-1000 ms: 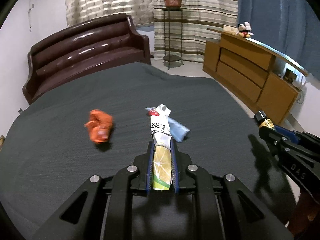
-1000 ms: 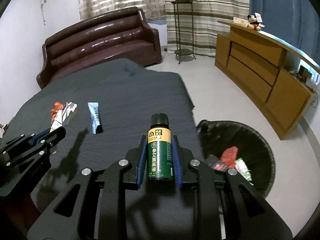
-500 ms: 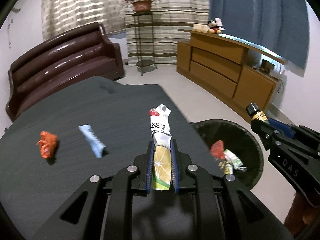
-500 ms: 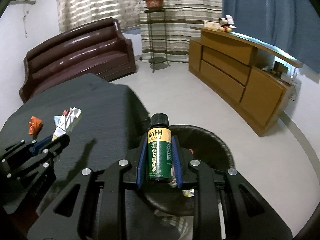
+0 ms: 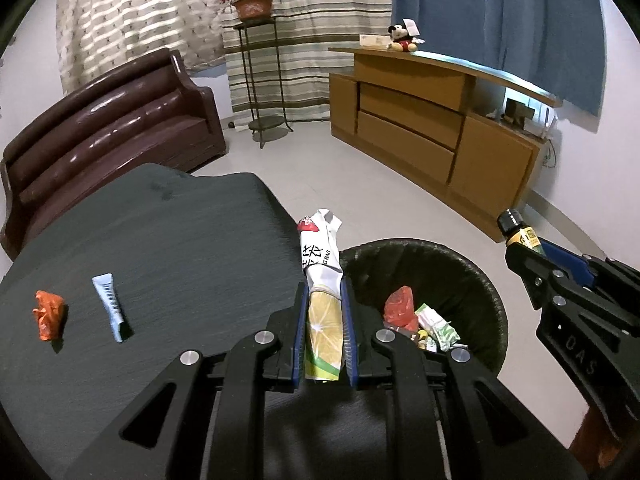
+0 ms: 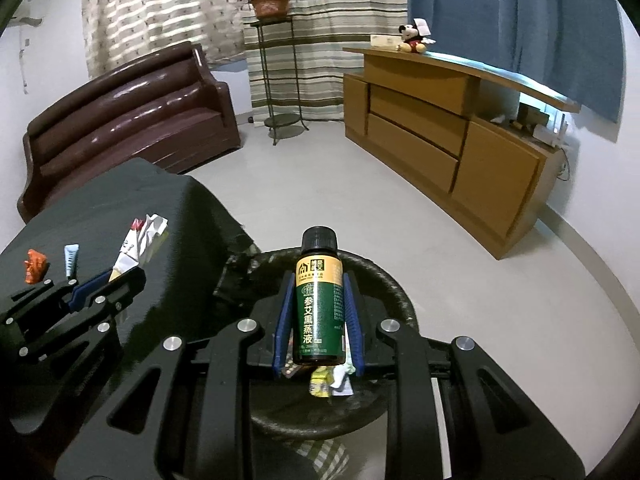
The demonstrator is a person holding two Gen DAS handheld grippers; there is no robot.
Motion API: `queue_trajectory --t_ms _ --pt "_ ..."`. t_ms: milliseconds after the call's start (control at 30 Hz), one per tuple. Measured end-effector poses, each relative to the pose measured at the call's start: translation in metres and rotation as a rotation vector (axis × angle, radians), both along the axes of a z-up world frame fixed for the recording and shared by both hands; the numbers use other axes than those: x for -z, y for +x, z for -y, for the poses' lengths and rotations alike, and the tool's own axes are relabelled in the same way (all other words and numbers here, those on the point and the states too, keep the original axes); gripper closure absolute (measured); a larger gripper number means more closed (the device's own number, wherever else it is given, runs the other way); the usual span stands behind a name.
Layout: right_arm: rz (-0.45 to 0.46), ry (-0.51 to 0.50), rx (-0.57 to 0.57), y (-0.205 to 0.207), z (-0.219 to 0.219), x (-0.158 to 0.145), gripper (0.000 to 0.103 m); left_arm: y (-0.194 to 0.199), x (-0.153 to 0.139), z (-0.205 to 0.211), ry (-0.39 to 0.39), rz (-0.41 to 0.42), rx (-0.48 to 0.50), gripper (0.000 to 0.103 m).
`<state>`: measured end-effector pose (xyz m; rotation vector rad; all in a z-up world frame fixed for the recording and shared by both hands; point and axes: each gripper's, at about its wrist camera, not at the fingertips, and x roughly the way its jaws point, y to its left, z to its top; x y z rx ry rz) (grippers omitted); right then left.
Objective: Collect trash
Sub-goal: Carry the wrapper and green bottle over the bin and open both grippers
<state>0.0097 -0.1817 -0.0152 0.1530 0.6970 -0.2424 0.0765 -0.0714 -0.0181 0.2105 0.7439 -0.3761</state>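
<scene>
My left gripper [image 5: 323, 296] is shut on a white and yellow snack wrapper [image 5: 322, 264] that sticks out past its fingertips, at the table's right edge beside the bin. My right gripper [image 6: 318, 280] is shut on a small green bottle with a black cap [image 6: 319, 300], held over the black trash bin [image 6: 394, 284]. The bin [image 5: 486, 284] stands on the floor by the table and holds a red wrapper [image 5: 401, 307] and other scraps. A crumpled orange wrapper [image 5: 49, 314] and a light blue tube [image 5: 109, 302] lie on the dark table [image 5: 180, 240].
A brown leather sofa [image 5: 100, 128] stands behind the table. A wooden cabinet [image 5: 432, 120] with a plush toy on top runs along the right wall. A metal plant stand [image 5: 260, 80] is by the striped curtains. Pale floor lies between the bin and the cabinet.
Both grippers have swung right, from over the table to the bin. The bottle is now above the bin's opening, and the orange wrapper and blue tube have slid to the left in view.
</scene>
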Motion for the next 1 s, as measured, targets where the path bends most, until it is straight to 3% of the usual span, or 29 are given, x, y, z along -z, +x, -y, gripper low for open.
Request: queue_trajectory --t_ms 533,667,900,1000 --pt "-0.015 0.041 0.06 0.004 0.027 0.02 0.079 0.008 0.011 0.027 0.045 -0.016 0.022 0.085" --pt "-0.021 0.05 0.062 0.004 0.029 0.023 0.077 0.007 0.011 0.027 0.046 -0.02 0.019 0.063" --pt "-0.021 0.054 0.061 0.004 0.03 0.023 0.076 0.008 0.01 0.024 0.038 -0.023 0.013 0.056" --pt "-0.015 0.052 0.066 0.003 0.028 0.022 0.065 0.008 0.008 0.024 0.037 -0.023 0.013 0.055"
